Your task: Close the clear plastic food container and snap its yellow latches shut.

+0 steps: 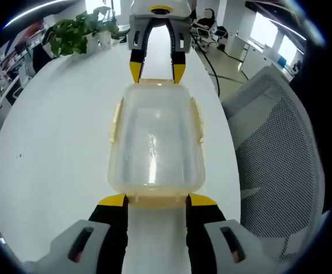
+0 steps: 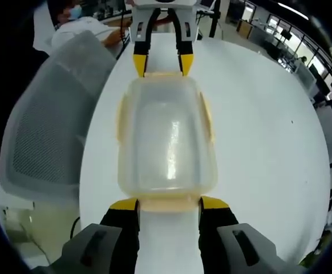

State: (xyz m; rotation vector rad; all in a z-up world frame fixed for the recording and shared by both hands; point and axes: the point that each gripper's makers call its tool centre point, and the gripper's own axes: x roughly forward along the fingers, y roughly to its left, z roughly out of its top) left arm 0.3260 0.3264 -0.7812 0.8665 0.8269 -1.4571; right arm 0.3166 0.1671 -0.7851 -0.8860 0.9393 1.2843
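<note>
Left gripper view, left to right: potted plant (image 1: 75, 33) far back on the white table (image 1: 52, 148). Center: clear plastic food container (image 1: 156, 140), lid on, lying flat on the table between the 2 grippers. Yellow latches (image 1: 116, 120) run along its long sides, seem folded down against the walls, can't tell if snapped. Left gripper (image 1: 157, 199) at bottom, yellow-tipped jaws spread, tips at the 2 corners of the container's near end, right by the end latch; contact unclear. Right gripper (image 1: 157, 72) opposite, jaws spread, tips at the far end. Right edge: grey mesh office chair (image 1: 280, 148) beside the table.

Right gripper view, left to right: mesh chair (image 2: 46, 120), a person in white behind it. Center: container (image 2: 166, 137) on the table (image 2: 268, 131), side latches (image 2: 206, 117) along its long edges. Right gripper (image 2: 169, 203) at bottom, jaws apart, tips at the near end corners, nothing pinched. Left gripper (image 2: 162, 64) at the far end, jaws apart, tips on the rim corners.
</note>
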